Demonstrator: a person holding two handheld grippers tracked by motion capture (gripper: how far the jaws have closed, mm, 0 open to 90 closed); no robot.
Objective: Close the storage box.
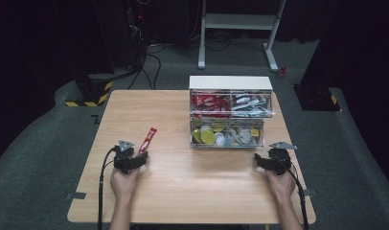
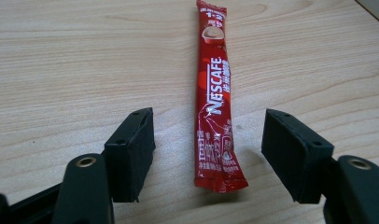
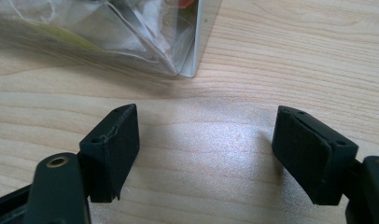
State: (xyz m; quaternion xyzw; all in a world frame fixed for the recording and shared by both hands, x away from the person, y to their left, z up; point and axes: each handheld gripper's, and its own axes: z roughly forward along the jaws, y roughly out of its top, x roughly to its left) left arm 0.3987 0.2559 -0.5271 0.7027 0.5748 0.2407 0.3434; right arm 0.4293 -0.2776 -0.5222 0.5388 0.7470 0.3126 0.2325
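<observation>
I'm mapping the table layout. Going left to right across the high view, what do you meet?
Left gripper → red coffee stick → clear drawer organizer → right gripper.

Wooden table [image 1: 183,191] on grey carpet [image 1: 39,143], white-legged stand [image 1: 240,21] behind, dark curtained surroundings.

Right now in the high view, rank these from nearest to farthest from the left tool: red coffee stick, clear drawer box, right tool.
1. red coffee stick, just ahead of the left tool.
2. clear drawer box, across the table, right of centre.
3. right tool, near the right edge.
</observation>
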